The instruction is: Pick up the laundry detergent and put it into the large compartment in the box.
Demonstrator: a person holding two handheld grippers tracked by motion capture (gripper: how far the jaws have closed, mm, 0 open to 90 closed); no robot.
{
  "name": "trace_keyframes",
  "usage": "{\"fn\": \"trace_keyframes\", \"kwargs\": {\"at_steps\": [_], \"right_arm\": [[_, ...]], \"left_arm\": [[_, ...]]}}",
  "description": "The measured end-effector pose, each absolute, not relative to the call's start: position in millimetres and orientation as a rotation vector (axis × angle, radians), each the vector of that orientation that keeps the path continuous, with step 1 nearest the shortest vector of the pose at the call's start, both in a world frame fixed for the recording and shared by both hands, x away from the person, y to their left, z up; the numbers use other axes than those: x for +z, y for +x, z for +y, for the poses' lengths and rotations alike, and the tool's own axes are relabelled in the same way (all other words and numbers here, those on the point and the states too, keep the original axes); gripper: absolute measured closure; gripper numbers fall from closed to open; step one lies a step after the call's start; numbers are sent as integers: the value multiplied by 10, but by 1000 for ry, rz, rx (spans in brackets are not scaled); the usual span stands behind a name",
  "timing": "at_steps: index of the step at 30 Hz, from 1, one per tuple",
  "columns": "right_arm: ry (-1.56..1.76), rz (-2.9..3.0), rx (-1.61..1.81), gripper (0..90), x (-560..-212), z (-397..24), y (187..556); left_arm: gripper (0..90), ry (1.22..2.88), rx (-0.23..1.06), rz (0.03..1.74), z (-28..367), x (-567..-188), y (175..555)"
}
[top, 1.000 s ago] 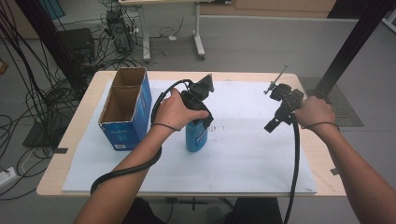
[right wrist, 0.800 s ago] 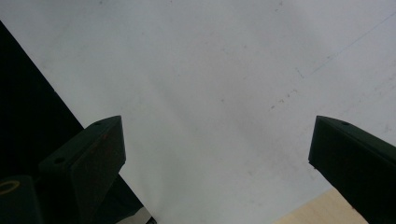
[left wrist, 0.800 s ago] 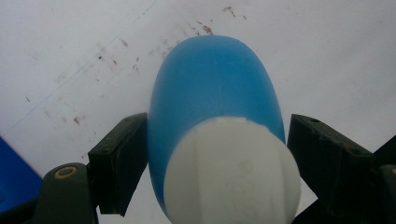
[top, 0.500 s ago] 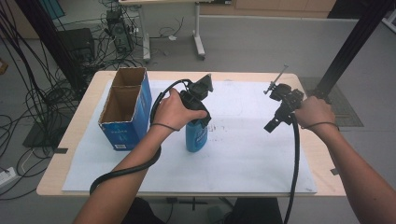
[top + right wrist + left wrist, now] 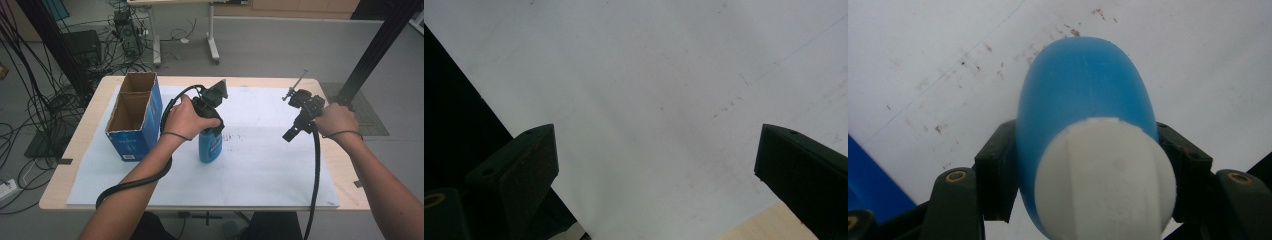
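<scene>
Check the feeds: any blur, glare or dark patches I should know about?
High view: soft, even light, no glare, mild graininess. Left gripper view: the white cap of the blue bottle looms close and soft-edged. Right gripper view: evenly lit white sheet, jaws dark and featureless.

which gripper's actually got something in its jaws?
The left gripper: its jaws clamp the blue bottle just under its white cap. The right gripper has jaws wide open over bare white paper.
</scene>
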State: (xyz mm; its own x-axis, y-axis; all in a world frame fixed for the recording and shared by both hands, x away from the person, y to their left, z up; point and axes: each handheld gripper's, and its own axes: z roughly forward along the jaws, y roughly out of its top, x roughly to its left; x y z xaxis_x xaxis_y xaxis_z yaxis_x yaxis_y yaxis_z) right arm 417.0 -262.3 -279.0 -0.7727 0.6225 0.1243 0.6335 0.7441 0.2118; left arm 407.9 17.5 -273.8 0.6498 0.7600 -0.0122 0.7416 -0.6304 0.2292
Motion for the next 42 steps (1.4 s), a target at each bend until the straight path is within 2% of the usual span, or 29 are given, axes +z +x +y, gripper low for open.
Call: {"fn": "trace_keyframes", "kwargs": {"at_steps": [42], "right_arm": [[-1046, -2895, -378, 36, -2793, -2618, 4183]], "left_arm": [[371, 2658, 131, 1223, 168, -2736, 4078]]}}
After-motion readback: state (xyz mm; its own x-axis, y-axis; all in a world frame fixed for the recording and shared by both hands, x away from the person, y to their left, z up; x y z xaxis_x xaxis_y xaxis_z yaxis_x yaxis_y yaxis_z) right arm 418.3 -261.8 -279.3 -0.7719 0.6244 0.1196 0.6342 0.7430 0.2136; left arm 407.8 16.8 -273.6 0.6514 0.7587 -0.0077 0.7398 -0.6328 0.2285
